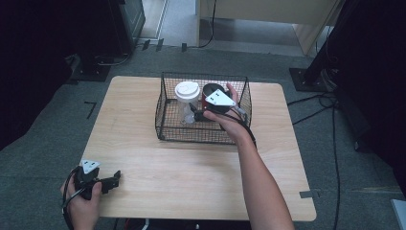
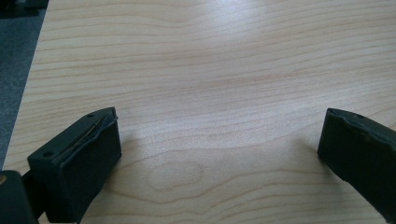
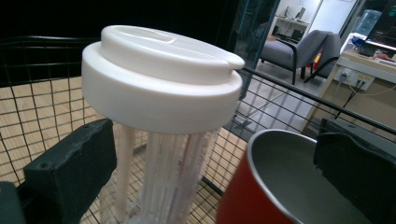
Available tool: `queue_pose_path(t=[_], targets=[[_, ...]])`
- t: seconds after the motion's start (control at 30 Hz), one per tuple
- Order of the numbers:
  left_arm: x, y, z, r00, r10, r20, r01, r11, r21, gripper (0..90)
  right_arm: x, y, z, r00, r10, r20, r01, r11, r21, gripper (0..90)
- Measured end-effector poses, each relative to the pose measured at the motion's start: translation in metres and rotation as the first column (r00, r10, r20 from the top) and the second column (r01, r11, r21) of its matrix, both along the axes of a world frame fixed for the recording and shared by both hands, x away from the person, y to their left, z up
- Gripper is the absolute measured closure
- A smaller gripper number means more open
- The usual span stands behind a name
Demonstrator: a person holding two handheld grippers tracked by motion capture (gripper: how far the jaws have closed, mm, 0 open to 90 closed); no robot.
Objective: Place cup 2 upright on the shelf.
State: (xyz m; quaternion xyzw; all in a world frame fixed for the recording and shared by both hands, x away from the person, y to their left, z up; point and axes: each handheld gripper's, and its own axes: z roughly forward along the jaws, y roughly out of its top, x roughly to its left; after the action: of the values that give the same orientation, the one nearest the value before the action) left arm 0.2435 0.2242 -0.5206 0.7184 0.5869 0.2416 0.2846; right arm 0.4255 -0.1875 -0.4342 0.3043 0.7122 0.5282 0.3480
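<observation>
At the tabletop's [image 1: 143, 167] near left corner the left gripper [image 1: 111, 182] rests in the person's left hand [image 1: 84, 203], its grey three-cornered plate on top and its jaws pointing toward the right edge. In the left gripper view the two black jaws stand wide apart over bare light wood, with nothing between them.

The middle of the tabletop lies bare between that corner and the black wire basket [image 1: 165, 122], which stands toward the far edge, roughly centred from left to right.

Inside the basket stand two cups side by side. The clear ribbed cup [image 1: 186, 108] with a white lid [image 1: 187, 91] is upright in the left half; the red cup [image 1: 207, 93], open-topped with a steel-coloured inside, is just beside it on the right.

The person's right forearm reaches in from the near edge over the basket's near wall, and the right hand [image 1: 230, 122] holds the right gripper [image 1: 195, 112] down among the cups. In the right gripper view its jaws are spread wide: one jaw sits low against the clear ribbed cup [image 3: 163, 182], under the overhang of the white lid [image 3: 161, 79], and the other stands at or just past the rim of the red cup [image 3: 261, 186]. The jaws seem to bracket both cups rather than grip either, though whether they touch is hard to tell from this angle.

Past the basket's far wall is the tabletop's far edge, then grey floor.
</observation>
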Motion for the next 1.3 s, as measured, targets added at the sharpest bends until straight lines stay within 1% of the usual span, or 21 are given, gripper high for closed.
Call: queue_pose_path(t=[0.1, 0.2, 0.3, 0.4, 0.47, 0.6, 0.67, 0.7, 0.83, 1.03, 1.07, 1.13, 1.2, 1.3], targets=[[0.0, 0.0, 0.0, 1.0, 0.0, 0.0, 0.0, 1.0, 0.0, 0.0, -0.001, -0.008, 0.001, 0.9999, -0.015, 0.0, 0.015, 1.0, -0.002, 0.0], [0.0, 0.0, 0.0, 1.0, 0.0, 0.0, 0.0, 1.0, 0.0, 0.0, -0.003, -0.016, 0.003, 0.9993, -0.037, -0.003, 0.037, 0.999, 0.011, 0.0], [0.0, 0.0, 0.0, 1.0, 0.0, 0.0, 0.0, 1.0, 0.001, 0.0, -0.004, -0.022, 0.008, 0.9985, -0.055, -0.003, 0.055, 0.997, 0.056, 0.0], [0.0, 0.0, 0.0, 1.0, 0.0, 0.001, 0.0, 1.0, 0.0, 0.0, -0.005, -0.025, 0.012, 0.9968, -0.081, 0.002, 0.08, 0.993, 0.086, 0.0], [0.0, 0.0, 0.0, 1.0, 0.0, 0.0, 0.0, 1.0, 0.0, 0.0, -0.006, -0.026, 0.016, 0.9951, -0.099, 0.006, 0.098, 0.991, 0.096, 0.0], [0.0, 0.0, 0.0, 1.0, 0.0, 0.001, 0.0, 1.0, 0.0, 0.0, -0.011, -0.027, 0.023, 0.9909, -0.134, 0.013, 0.132, 0.986, 0.104, 0.0], [0.0, 0.0, 0.0, 1.0, 0.0, 0.0, 0.0, 1.0, 0.0, 0.0, -0.013, -0.029, 0.026, 0.9897, -0.143, 0.01, 0.141, 0.985, 0.104, 0.0], [0.0, 0.0, 0.0, 1.0, 0.0, 0.0, 0.0, 1.0, 0.0, 0.0, -0.015, -0.03, 0.027, 0.9887, -0.149, 0.01, 0.147, 0.983, 0.111, 0.0], [0.0, 0.0, 0.0, 1.0, 0.001, 0.0, -0.001, 1.0, 0.0, 0.0, -0.022, -0.032, 0.029, 0.9881, -0.153, -0.011, 0.153, 0.98, 0.13, 0.0], [0.0, 0.0, 0.0, 1.0, 0.0, 0.0, 0.0, 1.0, 0.001, 0.0, -0.035, -0.037, 0.033, 0.9834, -0.18, -0.022, 0.182, 0.976, 0.123, 0.0], [0.0, 0.0, 0.0, 1.0, 0.0, 0.0, 0.0, 1.0, 0.001, 0.0, -0.038, -0.037, 0.034, 0.9836, -0.18, -0.018, 0.18, 0.976, 0.124, 0.0], [0.0, 0.0, 0.0, 1.0, 0.0, 0.0, 0.0, 1.0, 0.0, 0.0, -0.043, -0.039, 0.034, 0.9825, -0.184, -0.025, 0.186, 0.976, 0.117, 0.0], [0.0, 0.0, 0.0, 1.0, 0.0, 0.001, 0.0, 1.0, 0.0, 0.0, -0.048, -0.04, 0.034, 0.984, -0.177, -0.018, 0.178, 0.977, 0.119, 0.0], [0.0, 0.0, 0.0, 1.0, 0.0, 0.0, 0.0, 1.0, 0.001, 0.0, -0.057, -0.043, 0.034, 0.9858, -0.167, -0.017, 0.168, 0.976, 0.141, 0.0]])
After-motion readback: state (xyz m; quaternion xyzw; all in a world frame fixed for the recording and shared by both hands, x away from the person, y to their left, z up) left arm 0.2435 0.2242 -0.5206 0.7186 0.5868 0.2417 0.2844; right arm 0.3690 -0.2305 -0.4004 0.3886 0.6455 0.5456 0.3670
